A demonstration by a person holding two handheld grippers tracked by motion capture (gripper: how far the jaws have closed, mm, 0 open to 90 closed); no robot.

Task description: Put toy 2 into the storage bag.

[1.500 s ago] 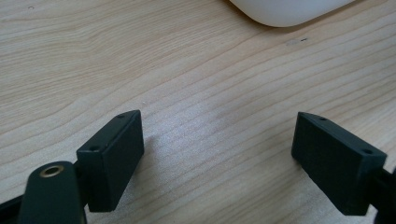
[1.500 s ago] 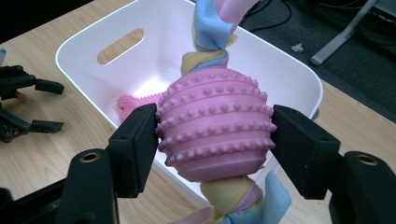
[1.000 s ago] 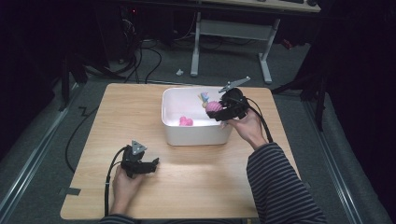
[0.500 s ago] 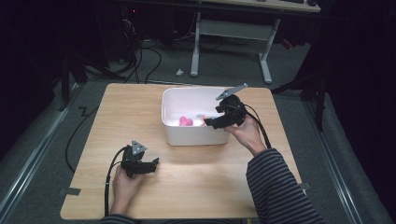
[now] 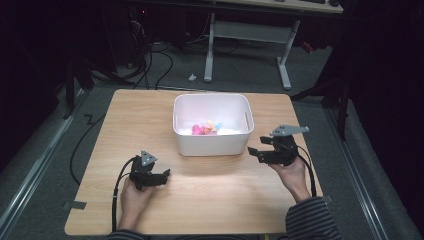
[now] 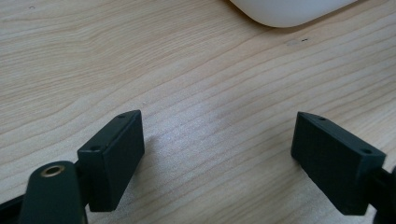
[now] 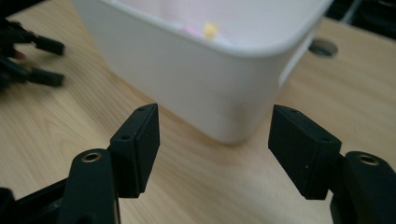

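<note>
Claw positions, high view: the right claw sits low over the tabletop just beside the right front corner of the white bin, jaws spread and holding nothing, with the person's right hand behind it. The left claw rests near the front left of the tabletop, well apart from the bin, jaws pointing right and likewise holding nothing; the left hand grips it from below. Pink and yellow toys lie inside the bin against its front wall, and no claw touches them. A grey plate tops the right claw. Left gripper view: both black jaws stand wide apart above bare wood grain, nothing between them, and their shadow lies directly under the left jaw. A rounded corner of the bin shows at the top edge, clear of the jaws. Right gripper view: the jaws are spread, aimed at a rounded corner of the bin, which stands near but not touching either jaw. A yellow toy part and a pink patch show over the rim. The left claw appears blurred at the far left on the tabletop. A round hole in the tabletop lies beyond the bin on the right.
</note>
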